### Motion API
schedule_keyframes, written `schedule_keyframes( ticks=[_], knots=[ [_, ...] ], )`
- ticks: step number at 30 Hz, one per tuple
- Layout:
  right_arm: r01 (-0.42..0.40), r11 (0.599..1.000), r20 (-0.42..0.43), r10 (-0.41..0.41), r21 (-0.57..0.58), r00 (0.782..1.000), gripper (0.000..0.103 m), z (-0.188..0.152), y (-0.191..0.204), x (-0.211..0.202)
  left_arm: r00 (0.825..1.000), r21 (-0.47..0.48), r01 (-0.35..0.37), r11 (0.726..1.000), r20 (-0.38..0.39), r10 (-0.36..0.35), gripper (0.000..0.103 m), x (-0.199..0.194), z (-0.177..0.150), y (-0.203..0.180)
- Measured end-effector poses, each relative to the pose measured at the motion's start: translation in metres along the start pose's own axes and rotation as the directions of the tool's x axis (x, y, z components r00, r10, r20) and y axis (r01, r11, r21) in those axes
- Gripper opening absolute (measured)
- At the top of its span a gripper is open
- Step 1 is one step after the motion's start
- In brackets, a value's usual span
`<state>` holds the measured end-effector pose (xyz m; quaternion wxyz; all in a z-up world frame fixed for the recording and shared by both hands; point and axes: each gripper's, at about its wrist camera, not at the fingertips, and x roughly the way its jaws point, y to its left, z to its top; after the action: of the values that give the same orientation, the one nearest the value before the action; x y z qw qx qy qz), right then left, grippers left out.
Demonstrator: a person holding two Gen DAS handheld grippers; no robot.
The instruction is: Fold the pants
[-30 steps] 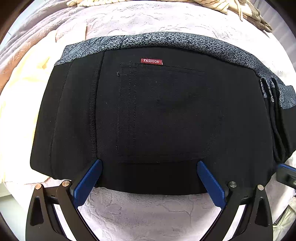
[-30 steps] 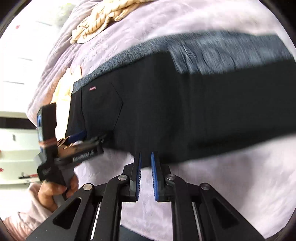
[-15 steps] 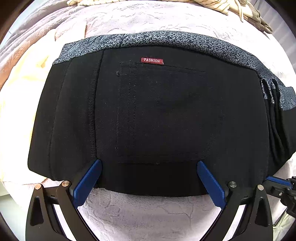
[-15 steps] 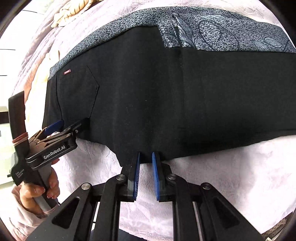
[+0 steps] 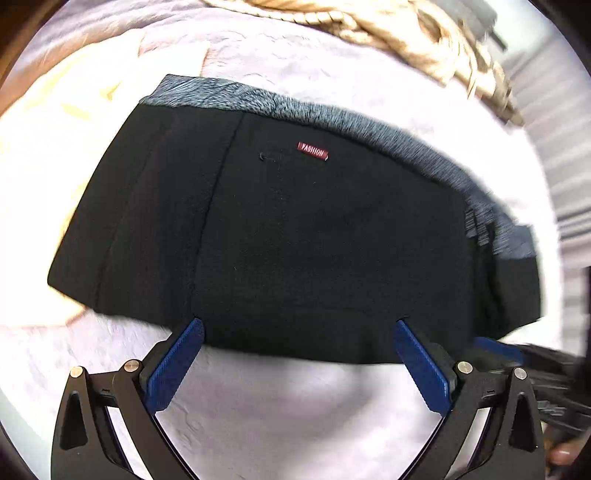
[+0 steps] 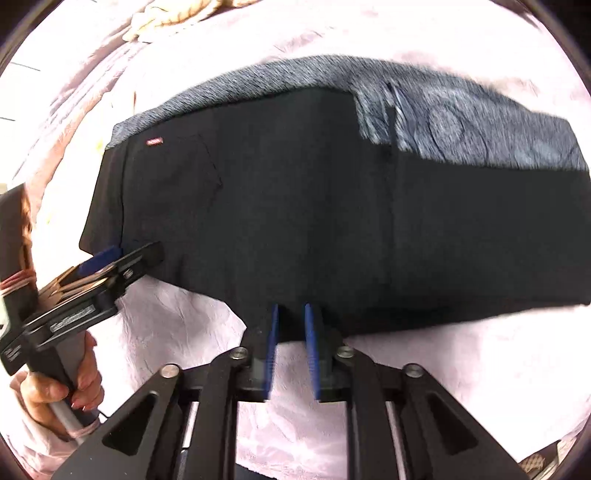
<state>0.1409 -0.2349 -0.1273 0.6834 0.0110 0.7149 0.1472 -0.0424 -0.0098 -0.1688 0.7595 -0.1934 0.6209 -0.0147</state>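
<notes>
- Across the middle of both views lie the black pants (image 5: 295, 236), folded into a wide band on a pale pink bedspread (image 5: 303, 406); their grey patterned waistband (image 5: 332, 110) runs along the upper edge.
- On the dark cloth, above the centre of the left wrist view, sits a small red label (image 5: 313, 151) reading FASHION; the same label shows small at the upper left of the right wrist view.
- At the bottom of the left wrist view, the left gripper (image 5: 299, 328) has its jaws spread wide, its blue pads (image 5: 177, 365) apart, their tips at the near hem of the pants; nothing is grasped.
- Low in the centre of the right wrist view, the right gripper (image 6: 291, 314) has just been opening its jaws; the narrow gap between them holds the near edge of the pants, and the pads no longer press on the cloth.
- At the lower left of the right wrist view, a hand (image 6: 55, 395) holds the left gripper's handle.
- Along the top edge of the left wrist view lies a bunched beige cloth (image 5: 406, 33).
- Both views are smeared by motion, so finer detail of the fabric cannot be told.
</notes>
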Motion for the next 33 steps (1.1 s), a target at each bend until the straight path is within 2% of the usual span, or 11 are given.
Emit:
schedule_keyframes(
  ticks=[1,2,5,8,11,15,18,22,30,33],
  knots=[
    [0.004,1.0,-0.004,-0.004,-0.002,1.0,0.047,0.001,0.001,0.002,1.0,-0.026,0.029,0.999,0.009,-0.029,0.103,-0.006,-0.002,0.005],
    [0.006,1.0,-0.009,-0.007,-0.003,1.0,0.054,0.003,0.003,0.006,0.999,-0.047,0.042,0.998,0.016,-0.042,0.103,-0.01,-0.004,0.01],
    [0.008,1.0,-0.039,-0.008,-0.013,0.999,0.054,0.003,0.008,0.022,0.996,-0.139,0.07,0.988,0.061,-0.062,0.103,-0.023,-0.008,0.036],
    [0.018,0.999,-0.036,-0.019,-0.028,0.999,0.055,0.003,0.01,0.027,0.983,-0.235,0.163,0.958,0.126,-0.136,0.103,-0.033,-0.009,0.065],
    [0.009,0.999,-0.043,-0.01,-0.036,0.999,0.056,0.004,0.012,0.031,0.97,-0.282,0.233,0.931,0.141,-0.199,0.103,-0.026,-0.007,0.081],
    [0.015,0.999,-0.054,-0.017,-0.044,0.998,0.057,0.006,0.014,0.035,0.932,-0.321,0.363,0.875,0.131,-0.339,0.103,-0.005,-0.003,0.086],
    [0.016,0.998,-0.061,-0.02,-0.06,0.998,0.062,0.008,0.017,0.037,0.926,-0.355,0.377,0.855,0.154,-0.345,0.103,-0.001,-0.002,0.092],
    [0.021,0.997,-0.069,-0.027,-0.074,0.997,0.062,0.011,0.019,0.039,0.905,-0.426,0.426,0.798,0.219,-0.365,0.103,-0.002,-0.004,0.111],
    [0.018,0.997,-0.074,-0.023,-0.074,0.997,0.063,0.013,0.021,0.051,0.924,-0.421,0.379,0.824,0.22,-0.312,0.103,0.013,0.009,0.107],
    [0.021,0.996,-0.077,-0.027,-0.085,0.997,0.063,0.01,0.018,0.047,0.927,-0.382,0.361,0.851,0.246,-0.283,0.103,-0.003,0.014,0.091]
  ],
)
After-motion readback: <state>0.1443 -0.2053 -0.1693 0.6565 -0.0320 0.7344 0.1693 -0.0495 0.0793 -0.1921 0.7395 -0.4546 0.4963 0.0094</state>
